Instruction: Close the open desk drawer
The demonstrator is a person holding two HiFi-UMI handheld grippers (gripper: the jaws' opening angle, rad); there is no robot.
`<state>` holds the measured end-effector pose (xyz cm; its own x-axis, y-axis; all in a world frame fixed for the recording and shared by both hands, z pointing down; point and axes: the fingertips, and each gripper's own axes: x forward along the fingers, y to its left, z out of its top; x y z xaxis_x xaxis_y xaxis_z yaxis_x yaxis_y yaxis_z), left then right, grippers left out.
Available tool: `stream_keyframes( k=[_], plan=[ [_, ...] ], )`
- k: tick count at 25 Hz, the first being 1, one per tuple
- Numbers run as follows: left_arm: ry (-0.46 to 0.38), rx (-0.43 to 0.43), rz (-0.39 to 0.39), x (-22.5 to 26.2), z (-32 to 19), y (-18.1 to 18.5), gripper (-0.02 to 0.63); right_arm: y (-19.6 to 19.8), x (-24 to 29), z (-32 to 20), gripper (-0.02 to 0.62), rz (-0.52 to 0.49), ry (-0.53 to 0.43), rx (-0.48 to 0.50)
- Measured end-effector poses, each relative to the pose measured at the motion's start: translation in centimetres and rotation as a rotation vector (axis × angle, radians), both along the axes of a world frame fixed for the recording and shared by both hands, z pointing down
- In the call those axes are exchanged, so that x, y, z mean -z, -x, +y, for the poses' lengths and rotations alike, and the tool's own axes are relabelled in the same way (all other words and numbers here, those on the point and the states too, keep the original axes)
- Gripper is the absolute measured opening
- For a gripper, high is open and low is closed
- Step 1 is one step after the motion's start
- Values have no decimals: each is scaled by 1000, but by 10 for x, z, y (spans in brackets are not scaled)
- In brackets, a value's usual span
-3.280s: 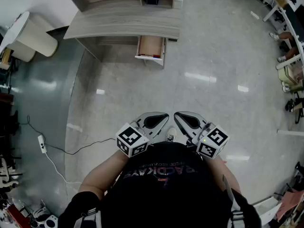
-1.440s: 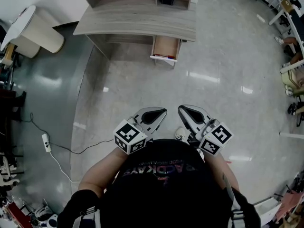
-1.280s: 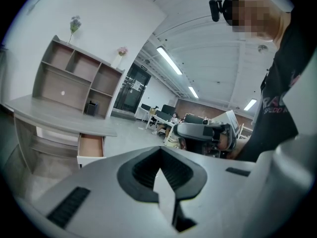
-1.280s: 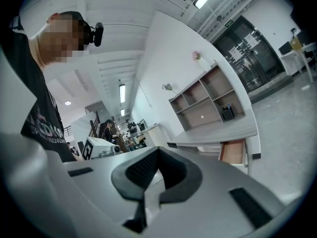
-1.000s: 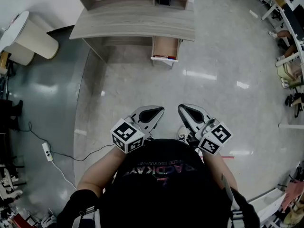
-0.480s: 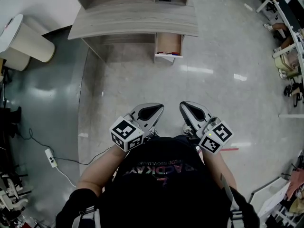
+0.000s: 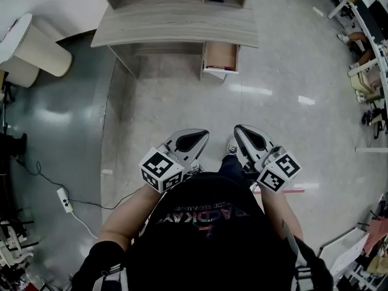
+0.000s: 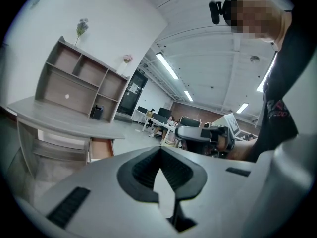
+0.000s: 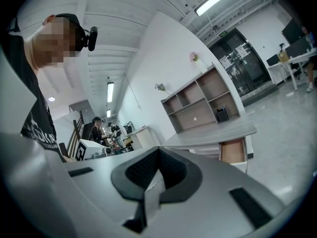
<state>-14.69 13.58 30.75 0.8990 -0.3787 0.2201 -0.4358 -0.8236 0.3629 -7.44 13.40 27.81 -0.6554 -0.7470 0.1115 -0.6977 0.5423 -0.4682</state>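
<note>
Left gripper (image 7: 191, 140) clenched, empty; right gripper (image 7: 251, 139) the same. Both are held level, side by side at the chest, well apart from the open drawer (image 7: 220, 57) at the right end of the desk (image 7: 176, 29).

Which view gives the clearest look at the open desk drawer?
The head view: it looks down into the drawer, pulled out from under the desk. The right gripper view shows it small, at a low angle. The left gripper view shows only a partly hidden strip.
</note>
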Motion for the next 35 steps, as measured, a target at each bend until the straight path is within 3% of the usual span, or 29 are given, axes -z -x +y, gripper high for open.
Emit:
stream_keyframes(
  k=[15, 35],
  plan=[
    [1, 133, -28, -1, -31, 7, 11, -4, 3, -49, 11, 6, -24, 104],
    [-5, 214, -69, -9, -118, -80, 11, -108, -23, -129, 12, 33, 19, 98]
  ],
)
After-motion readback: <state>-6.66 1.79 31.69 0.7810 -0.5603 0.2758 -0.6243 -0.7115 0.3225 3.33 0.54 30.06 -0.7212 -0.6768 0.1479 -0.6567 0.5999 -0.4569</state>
